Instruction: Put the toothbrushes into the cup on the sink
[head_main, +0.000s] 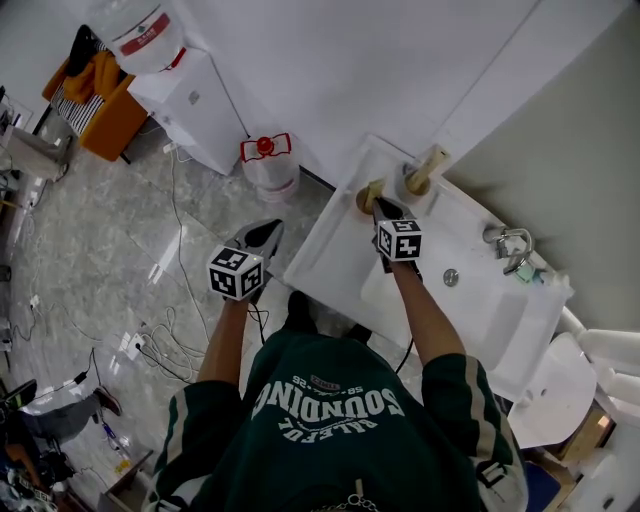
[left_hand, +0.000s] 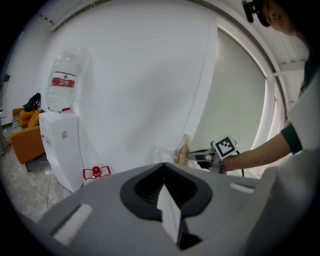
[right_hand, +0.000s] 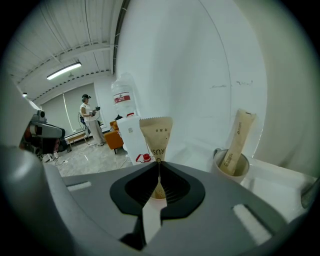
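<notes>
A white sink (head_main: 330, 255) stands against the wall. At its far left corner is a pale cup (head_main: 404, 186) with one brown paper-wrapped toothbrush (head_main: 430, 166) upright in it. My right gripper (head_main: 384, 214) is just left of the cup, shut on a second wrapped toothbrush (head_main: 367, 197). In the right gripper view that packet (right_hand: 156, 136) sticks up from the closed jaws (right_hand: 159, 163), with the cup (right_hand: 231, 168) to the right. My left gripper (head_main: 263, 238) hangs off the sink's left side over the floor, shut and empty (left_hand: 163, 165).
A faucet (head_main: 510, 248) and a drain (head_main: 451, 277) lie further right on the sink. A water dispenser (head_main: 190, 95) and a red-capped jug (head_main: 268, 160) stand by the wall to the left. Cables (head_main: 170, 340) trail on the floor. A person (right_hand: 90, 117) stands far off.
</notes>
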